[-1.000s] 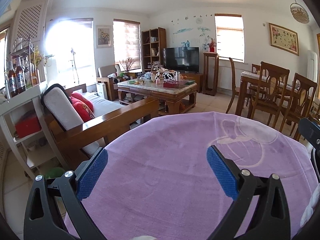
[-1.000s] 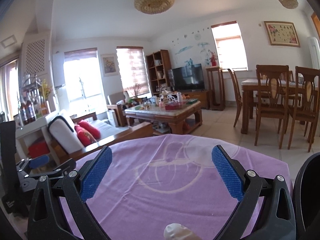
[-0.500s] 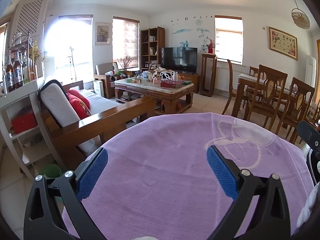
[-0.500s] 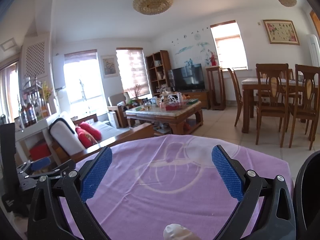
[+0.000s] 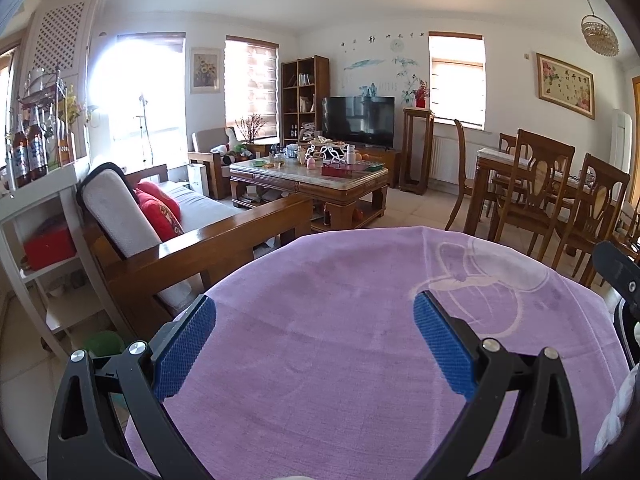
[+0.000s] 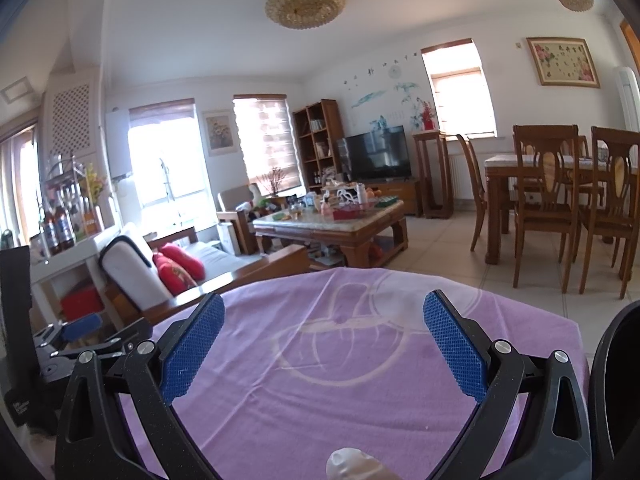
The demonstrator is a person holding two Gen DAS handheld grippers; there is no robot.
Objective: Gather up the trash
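While we hold both tools level over the counter, its purple cloth with a pale looping pattern (image 5: 360, 360) fills the lower half of each view. Our left tool (image 5: 314, 338) has its blue-padded fingers spread wide with nothing between them, and our right tool (image 6: 324, 334) is spread the same way, also empty. A crumpled white wad of paper (image 6: 352, 465) lies on the cloth at the near edge of the right wrist view, between the right tool's arms and apart from its pads.

Beyond the counter stands a wooden coffee table with a pale stone top (image 5: 308, 178), crowded with small bottles, cups and a red tray whose contents we cannot make out. Left of that table sits a wooden sofa with grey cushions and red pillows (image 5: 160, 216); behind the table, a black television (image 5: 358, 120); right of it, dark wooden dining chairs (image 5: 540, 192). A curved black container rim (image 6: 616, 380) shows at the right wrist view's right edge, its inside hidden.
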